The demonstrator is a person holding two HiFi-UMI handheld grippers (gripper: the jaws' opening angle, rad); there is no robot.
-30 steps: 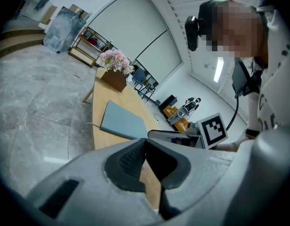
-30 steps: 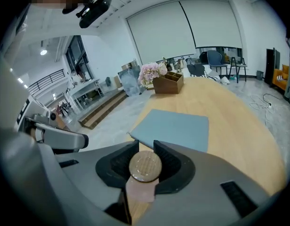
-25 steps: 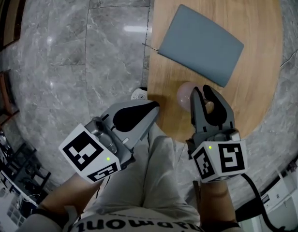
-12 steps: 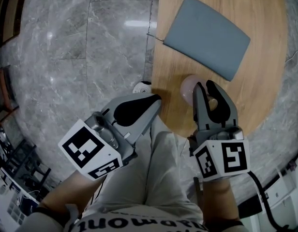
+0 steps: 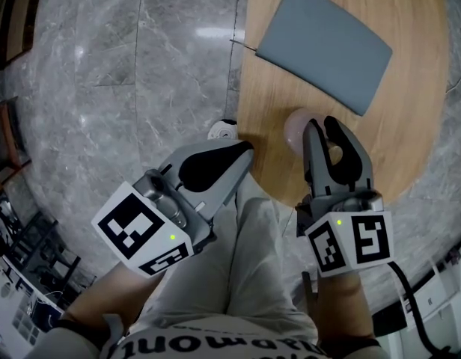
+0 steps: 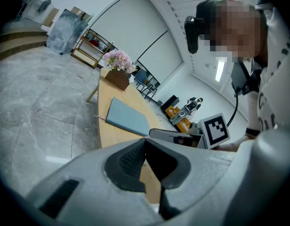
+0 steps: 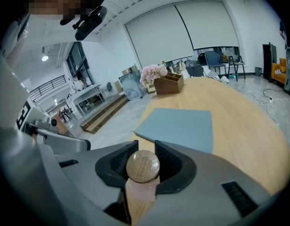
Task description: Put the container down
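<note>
A pale pink container (image 5: 295,126) with a round cork stopper (image 7: 142,165) sits between the jaws of my right gripper (image 5: 325,128), which is shut on its neck just under the stopper. The container hangs over the near edge of the round wooden table (image 5: 410,126); whether its base touches the wood is hidden. My left gripper (image 5: 241,151) is shut and holds nothing; it hovers over the person's lap at the table's left edge. In the left gripper view its fingertips (image 6: 145,142) meet, with the right gripper (image 6: 175,137) behind them.
A grey mat (image 5: 324,45) lies on the table beyond the container. A flower bunch (image 7: 152,73) and a wooden box (image 7: 169,84) stand at the table's far end. Marble floor (image 5: 141,88) spreads to the left, with a small white object (image 5: 224,129) by the table's edge.
Both grippers have drifted a little to the right and down in the head view. The right one still grips the container; the left stays shut.
</note>
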